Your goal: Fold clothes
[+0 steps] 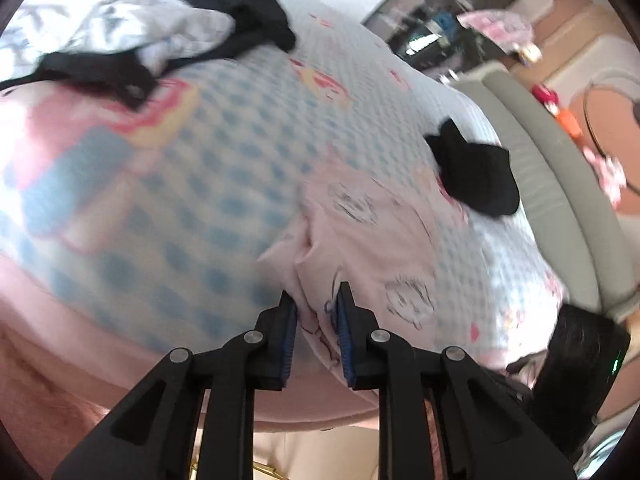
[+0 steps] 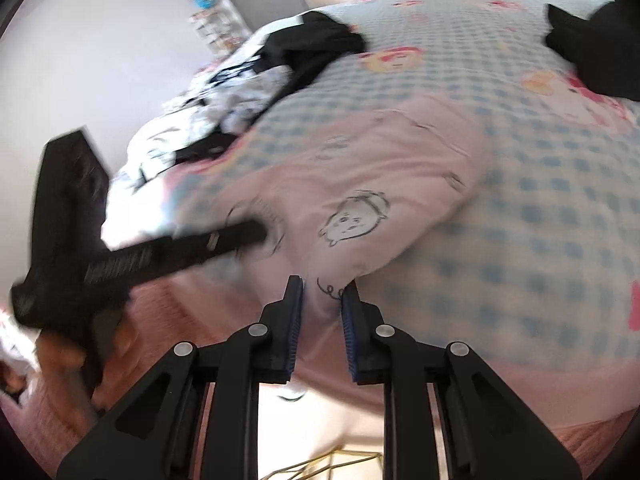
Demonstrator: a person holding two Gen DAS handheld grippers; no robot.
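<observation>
Grippers left (image 1: pixel 316 300) and right (image 2: pixel 323 294) are clamping our pink garment (image 2: pixel 360 184); we are barely starting, pile (image 1: pixel 132 32) waiting

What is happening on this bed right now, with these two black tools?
A person is folding clothes with a gripper in each hand. The left gripper and the right gripper each pinch an edge of the pink printed garment lying on the checked bedspread. A pile of unfolded clothes waits further back.
</observation>
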